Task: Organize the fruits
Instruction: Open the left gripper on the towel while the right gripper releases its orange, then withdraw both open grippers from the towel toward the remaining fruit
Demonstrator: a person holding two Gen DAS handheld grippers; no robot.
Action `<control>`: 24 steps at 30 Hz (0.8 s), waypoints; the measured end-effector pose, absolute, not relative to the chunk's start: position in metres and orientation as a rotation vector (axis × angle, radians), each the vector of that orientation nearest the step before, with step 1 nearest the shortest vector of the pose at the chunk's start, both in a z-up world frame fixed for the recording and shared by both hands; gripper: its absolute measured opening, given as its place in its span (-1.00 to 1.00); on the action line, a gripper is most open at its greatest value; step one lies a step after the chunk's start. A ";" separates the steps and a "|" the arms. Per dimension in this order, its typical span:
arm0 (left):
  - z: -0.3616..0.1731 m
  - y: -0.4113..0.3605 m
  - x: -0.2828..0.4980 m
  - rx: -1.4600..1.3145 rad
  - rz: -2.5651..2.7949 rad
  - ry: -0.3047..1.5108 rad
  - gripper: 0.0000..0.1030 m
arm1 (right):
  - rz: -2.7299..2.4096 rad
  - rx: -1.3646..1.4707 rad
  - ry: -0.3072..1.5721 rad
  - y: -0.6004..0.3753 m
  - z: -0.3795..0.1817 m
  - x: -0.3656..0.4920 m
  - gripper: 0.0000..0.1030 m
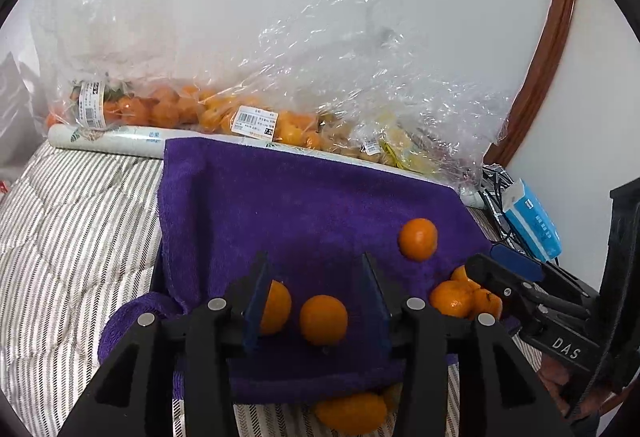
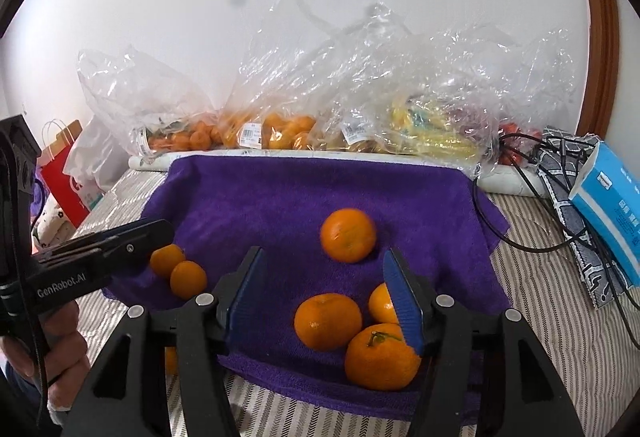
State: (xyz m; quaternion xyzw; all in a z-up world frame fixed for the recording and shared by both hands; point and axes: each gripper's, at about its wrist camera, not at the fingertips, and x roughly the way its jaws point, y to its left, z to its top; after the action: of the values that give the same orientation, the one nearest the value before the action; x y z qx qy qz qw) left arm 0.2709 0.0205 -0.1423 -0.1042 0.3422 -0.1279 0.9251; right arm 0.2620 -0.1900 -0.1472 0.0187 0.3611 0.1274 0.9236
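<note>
Your left gripper (image 1: 316, 301) open, one mandarin (image 1: 323, 319) loose between pads | right gripper (image 2: 324, 293) parted, empty, above purple towel (image 2: 280, 197) | bagged fruit (image 2: 280, 133) behind | bottom mandarin (image 1: 352, 413) half hidden.

Striped bed (image 2: 560, 317) (purple towel (image 2: 304, 189) on it).

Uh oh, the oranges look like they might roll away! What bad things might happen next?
1. The lone orange sits loose and high on the sloping purple towel, so it may roll down into the cluster below.
2. One orange already lies off the towel's front edge on the striped cover; others might follow it.
3. The right hand-held gripper is open right above the stemmed orange, and a nudge might knock its neighbours away.
</note>
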 end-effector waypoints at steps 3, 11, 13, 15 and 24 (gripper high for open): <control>-0.139 0.019 0.264 -0.201 -0.246 0.671 -0.17 | 0.260 0.040 0.741 -0.189 -0.141 0.256 0.17; -0.136 0.021 0.231 -0.181 -0.227 0.629 -0.17 | 0.203 0.022 0.706 -0.184 -0.116 0.210 0.17; -0.137 0.024 0.220 -0.173 -0.213 0.625 -0.17 | 0.179 0.019 0.699 -0.186 -0.110 0.200 0.17; -0.140 0.029 0.208 -0.166 -0.185 0.622 -0.17 | 0.163 0.022 0.709 -0.188 -0.106 0.192 0.17; -0.156 0.048 0.168 -0.141 -0.096 0.648 -0.17 | 0.163 0.086 0.828 -0.195 -0.137 0.158 0.06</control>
State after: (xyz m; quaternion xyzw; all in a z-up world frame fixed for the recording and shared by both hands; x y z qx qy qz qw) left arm 0.1675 0.0478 -0.1557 -0.0692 0.3181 -0.0472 0.9443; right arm 0.1582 -0.1949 -0.1371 0.0418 0.4018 0.0792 0.9113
